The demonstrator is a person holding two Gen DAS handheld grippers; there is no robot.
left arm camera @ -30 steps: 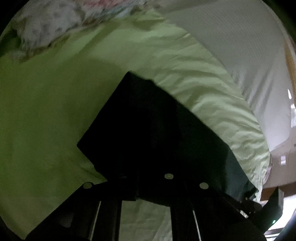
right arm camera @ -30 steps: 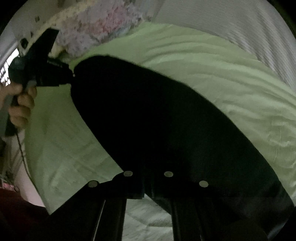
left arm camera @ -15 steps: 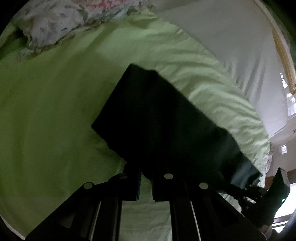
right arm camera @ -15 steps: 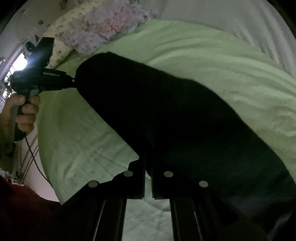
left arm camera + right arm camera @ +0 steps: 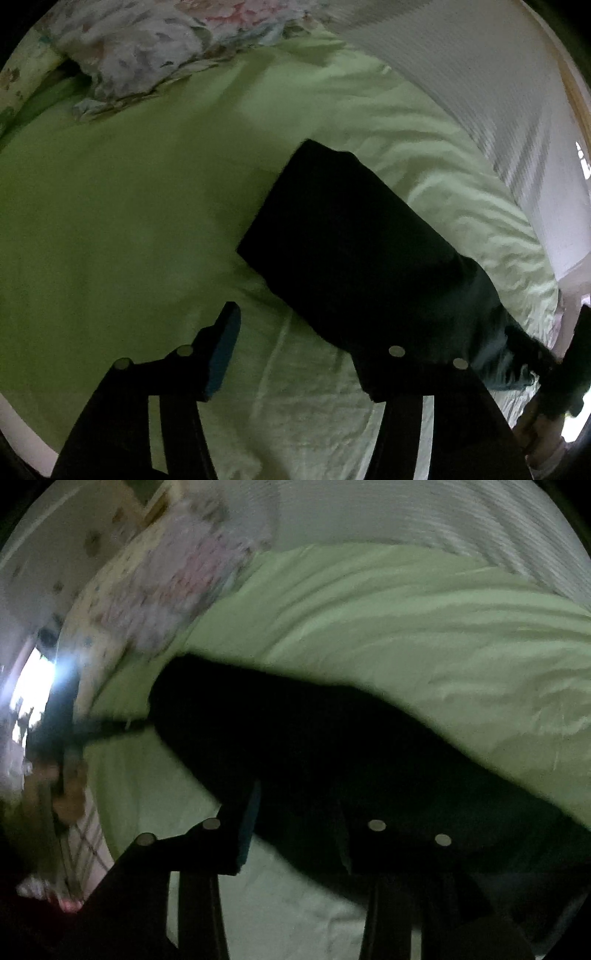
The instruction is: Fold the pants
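1. Left wrist view: the left gripper point(image 5: 306, 332) fills the bottom of the frame with its fingers spread wide apart. The left finger point(image 5: 221, 354) stands at lower centre-left over bare sheet; the right finger is dark against dark cloth at lower right, so its tip is hard to make out. Nothing sits between the two fingers but sheet.
2. The black pants point(image 5: 354, 251) lie as a folded dark slab on the green bedsheet point(image 5: 122, 221), running from the centre of the frame down to the lower right. Their far corner points toward upper centre.
3. A floral pillow point(image 5: 147, 48) lies in the upper left, at the head of the sheet. A white textured cover point(image 5: 480, 74) takes the upper right.
4. At the far lower right edge the right gripper point(image 5: 565, 384) shows as a dark, blurred shape at the pants' near end.
5. Right wrist view: the right gripper point(image 5: 306, 812) has its fingers spread apart too, the left finger point(image 5: 243, 830) at lower centre-left touching the pants' edge.
6. The pants point(image 5: 332, 757) stretch from centre-left to lower right across the bedsheet point(image 5: 406, 627).
7. The left gripper point(image 5: 62, 723) appears blurred at the left edge, next to the pants' far end; its jaws cannot be read in this view. The pillow point(image 5: 166, 583) sits upper left.
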